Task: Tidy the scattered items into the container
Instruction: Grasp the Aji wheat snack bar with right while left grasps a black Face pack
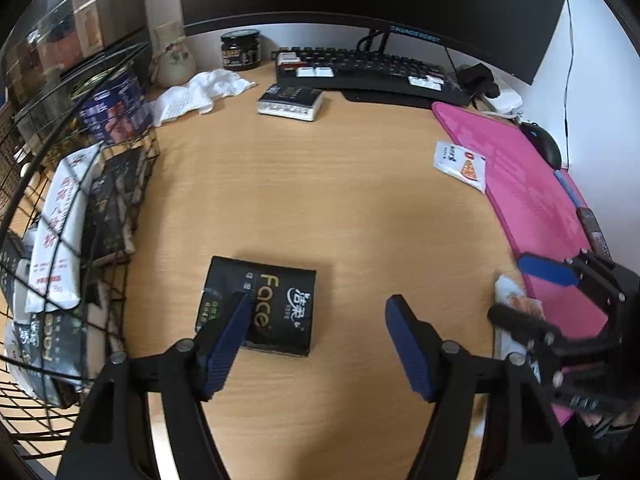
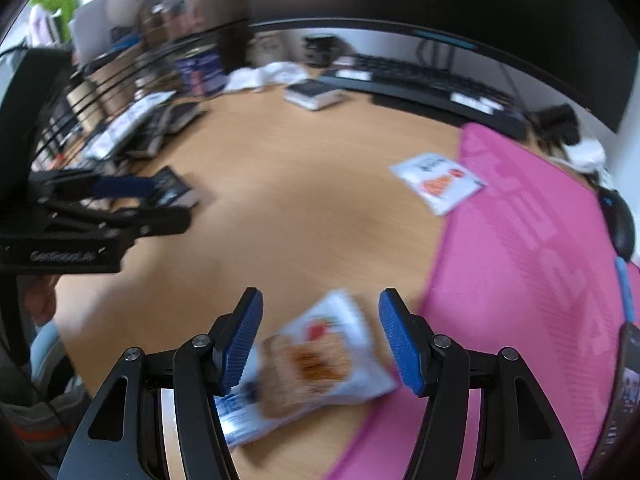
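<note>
Two claws working: left claw (image 1: 318,316) spreading over the black tissue pack (image 1: 260,304), pack offset toward its left finger; right claw (image 2: 320,320) spreading astride the snack packet (image 2: 312,364), long axis lying diagonal

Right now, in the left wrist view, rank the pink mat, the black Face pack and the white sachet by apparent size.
1. pink mat
2. black Face pack, though it lies nearest the camera
3. white sachet

"Face" in gold letters marks a black tissue pack (image 1: 260,306) on the table (image 1: 340,208); other printing stays illegible.
</note>
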Available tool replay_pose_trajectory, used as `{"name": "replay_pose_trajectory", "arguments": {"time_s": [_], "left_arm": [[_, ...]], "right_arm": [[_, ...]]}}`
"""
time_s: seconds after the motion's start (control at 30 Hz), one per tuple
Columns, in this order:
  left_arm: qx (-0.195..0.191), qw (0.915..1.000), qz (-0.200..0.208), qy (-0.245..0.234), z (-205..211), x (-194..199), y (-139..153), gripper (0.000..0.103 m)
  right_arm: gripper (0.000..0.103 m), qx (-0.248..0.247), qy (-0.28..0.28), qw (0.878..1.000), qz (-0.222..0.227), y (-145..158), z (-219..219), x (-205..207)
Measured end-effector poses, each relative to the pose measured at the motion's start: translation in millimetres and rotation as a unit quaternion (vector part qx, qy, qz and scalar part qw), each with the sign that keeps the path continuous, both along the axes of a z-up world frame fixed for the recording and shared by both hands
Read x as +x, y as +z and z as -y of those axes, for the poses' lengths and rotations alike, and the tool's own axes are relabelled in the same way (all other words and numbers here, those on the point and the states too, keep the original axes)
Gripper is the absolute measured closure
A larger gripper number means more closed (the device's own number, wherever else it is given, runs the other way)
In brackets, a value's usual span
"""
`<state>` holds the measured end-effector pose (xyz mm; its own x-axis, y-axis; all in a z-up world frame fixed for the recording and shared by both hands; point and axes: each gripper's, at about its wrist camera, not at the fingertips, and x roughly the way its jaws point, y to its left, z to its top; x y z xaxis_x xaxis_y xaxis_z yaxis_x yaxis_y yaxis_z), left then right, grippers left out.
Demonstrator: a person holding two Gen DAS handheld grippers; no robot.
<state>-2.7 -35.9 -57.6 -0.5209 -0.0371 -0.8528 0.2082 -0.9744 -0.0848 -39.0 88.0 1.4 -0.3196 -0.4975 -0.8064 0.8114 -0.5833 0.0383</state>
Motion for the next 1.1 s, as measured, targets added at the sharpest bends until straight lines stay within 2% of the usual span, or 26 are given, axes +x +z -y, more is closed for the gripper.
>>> {"name": "replay_pose_trajectory", "arguments": {"time_s": [0.13,0.27,0.37,0.47,0.6,0.73,0.83,1.1], "left_arm": [[0.017,0.999,-0.001,-0.042,-16.4,-4.5,5.4,0.029],[-0.004,0.9994,-0.014,-0.033,-14.2,3.9,21.2,0.029],[-0.008,0.9997,-0.019,-0.01,-0.3,9.9,25.6,0.028],[-0.015,0.9999,-0.007,-0.001,7.9,12.8,20.8,0.028],[-0.009,0.9998,0.001,-0.02,1.6,17.3,14.2,0.028],[-0.004,0.9996,0.005,-0.028,-2.0,16.4,9.6,0.028],[-0.004,0.9997,0.006,-0.024,-0.8,14.4,8.7,0.028],[-0.006,0.9999,0.006,-0.009,12.1,7.1,6.1,0.028]], "right_arm": [[0.042,-0.016,-0.02,1.0,0.003,8.4,-13.8,-15.9],[0.042,-0.022,-0.008,1.0,0.014,22.6,-20.0,-12.8],[0.042,-0.02,0.015,0.999,0.038,23.6,-23.7,3.1],[0.042,-0.005,0.032,0.998,0.044,20.8,-31.2,24.6],[0.042,-0.001,0.051,0.997,0.053,21.6,-45.3,53.2],[0.042,0.028,0.069,0.996,0.059,6.1,-40.7,70.7],[0.042,0.033,0.058,0.996,0.061,-7.4,-32.2,63.5],[0.042,0.011,0.022,0.999,0.029,-0.2,-14.2,24.2]]}}
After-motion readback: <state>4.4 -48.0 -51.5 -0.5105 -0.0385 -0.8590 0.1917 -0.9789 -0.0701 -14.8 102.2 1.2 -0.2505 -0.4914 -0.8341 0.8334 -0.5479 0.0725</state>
